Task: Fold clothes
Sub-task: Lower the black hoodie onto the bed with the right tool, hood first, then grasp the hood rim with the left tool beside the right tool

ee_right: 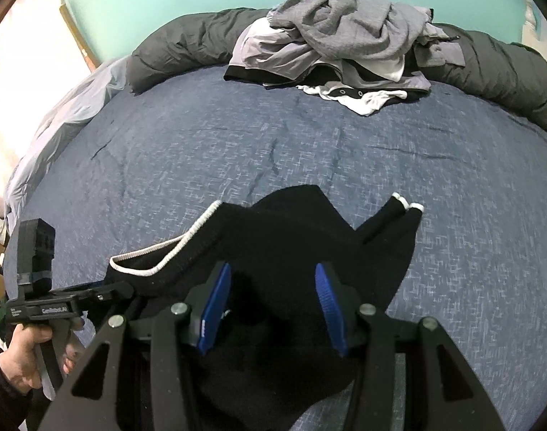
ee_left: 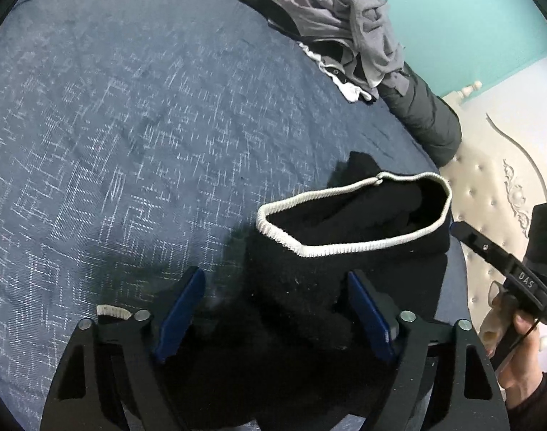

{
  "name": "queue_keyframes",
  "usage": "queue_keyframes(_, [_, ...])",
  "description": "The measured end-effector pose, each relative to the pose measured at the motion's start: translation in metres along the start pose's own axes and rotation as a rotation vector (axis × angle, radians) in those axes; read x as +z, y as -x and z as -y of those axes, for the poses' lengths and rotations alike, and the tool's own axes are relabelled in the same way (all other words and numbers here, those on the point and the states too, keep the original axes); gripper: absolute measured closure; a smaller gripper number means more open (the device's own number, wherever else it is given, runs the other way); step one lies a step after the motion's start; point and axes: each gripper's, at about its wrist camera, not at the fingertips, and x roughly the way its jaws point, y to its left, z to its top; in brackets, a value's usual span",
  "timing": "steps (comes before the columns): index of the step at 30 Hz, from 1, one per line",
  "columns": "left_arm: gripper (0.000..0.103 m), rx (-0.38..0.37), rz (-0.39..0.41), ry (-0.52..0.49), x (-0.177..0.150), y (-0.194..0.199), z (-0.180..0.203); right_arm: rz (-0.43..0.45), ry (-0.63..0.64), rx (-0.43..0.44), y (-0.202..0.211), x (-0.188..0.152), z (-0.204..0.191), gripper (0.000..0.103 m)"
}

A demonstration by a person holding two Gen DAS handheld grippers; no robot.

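Folding has barely begun: black knit garment with white ribbed trim point(ee_left: 345, 251) lies bunched near the blue patterned bedspread's point(ee_left: 130, 143) near edge, between the wide left gripper point(ee_left: 273, 309) and half-open right gripper point(ee_right: 270, 309), neither visibly pinching; grey clothes heap point(ee_right: 345, 43) waits at the far edge.

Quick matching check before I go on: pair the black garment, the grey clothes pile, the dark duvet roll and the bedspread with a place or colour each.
1 black garment
2 grey clothes pile
3 dark duvet roll
4 bedspread

a blue with pale flecks
b along the far edge of the bed
c nearest, under both grippers
d heaped at the far side, on the roll

Pairs: 1-c, 2-d, 3-b, 4-a
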Motion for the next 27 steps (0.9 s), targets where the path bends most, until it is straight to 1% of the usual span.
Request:
queue_keyframes(1, [0.032,-0.001,-0.005,-0.001,0.000,-0.002,-0.001,-0.001,0.005,-0.002,-0.001,0.001,-0.001,0.053])
queue_keyframes(2, [0.034,0.001,-0.003,-0.007,-0.001,-0.002,0.000,-0.002,0.010,-0.001,-0.002,0.001,-0.002,0.053])
queue_keyframes(3, [0.034,0.002,0.000,-0.013,-0.001,-0.002,0.000,-0.003,0.013,0.001,-0.003,0.002,-0.003,0.053])
queue_keyframes(4, [0.038,0.000,0.005,-0.012,-0.001,-0.002,0.000,-0.003,0.017,0.003,-0.003,0.002,-0.005,0.053])
queue_keyframes(5, [0.046,-0.003,0.012,-0.014,-0.001,0.000,0.001,-0.004,0.024,0.003,-0.004,0.003,-0.006,0.053])
queue_keyframes(6, [0.050,-0.005,0.019,-0.015,-0.001,0.002,0.001,-0.004,0.030,0.001,-0.005,0.004,-0.007,0.053])
queue_keyframes(8, [0.065,-0.010,0.034,-0.019,-0.001,0.006,0.002,-0.007,0.043,0.000,-0.008,0.006,-0.010,0.053])
queue_keyframes(9, [0.069,-0.013,0.042,-0.022,-0.001,0.008,0.002,-0.009,0.050,-0.001,-0.009,0.007,-0.011,0.053])
queue_keyframes(10, [0.076,-0.014,0.049,-0.032,-0.001,0.010,0.004,-0.010,0.054,0.001,-0.011,0.008,-0.012,0.053])
queue_keyframes(12, [0.080,-0.015,0.066,-0.045,-0.001,0.016,0.006,-0.011,0.058,0.005,-0.016,0.012,-0.014,0.048])
queue_keyframes(13, [0.083,-0.016,0.075,-0.049,-0.001,0.019,0.007,-0.012,0.060,0.008,-0.018,0.014,-0.015,0.043])
queue_keyframes(15, [0.086,-0.022,0.102,-0.064,0.000,0.029,0.009,-0.011,0.068,0.023,-0.023,0.020,-0.019,0.042])
queue_keyframes(17, [0.090,-0.020,0.117,-0.101,0.002,0.037,0.014,-0.028,0.088,0.023,-0.032,0.024,-0.024,0.042])
queue_keyframes(18, [0.090,-0.017,0.122,-0.121,0.003,0.040,0.017,-0.052,0.101,0.021,-0.037,0.025,-0.027,0.044])
queue_keyframes(19, [0.091,-0.017,0.126,-0.134,0.003,0.042,0.019,-0.071,0.112,0.024,-0.042,0.025,-0.028,0.060])
queue_keyframes(20, [0.092,-0.020,0.130,-0.142,0.004,0.045,0.021,-0.073,0.115,0.028,-0.043,0.023,-0.029,0.074])
queue_keyframes(21, [0.092,-0.026,0.138,-0.149,0.005,0.049,0.023,-0.068,0.114,0.033,-0.041,0.022,-0.030,0.079])
queue_keyframes(22, [0.093,-0.026,0.143,-0.158,0.005,0.052,0.024,-0.063,0.114,0.039,-0.039,0.020,-0.031,0.089])
queue_keyframes(24, [0.093,-0.023,0.155,-0.182,0.006,0.061,0.031,-0.041,0.118,0.050,-0.030,0.018,-0.033,0.093])
queue_keyframes(27, [0.093,-0.023,0.177,-0.213,0.008,0.075,0.043,0.032,0.123,0.070,0.001,0.019,-0.037,0.095])
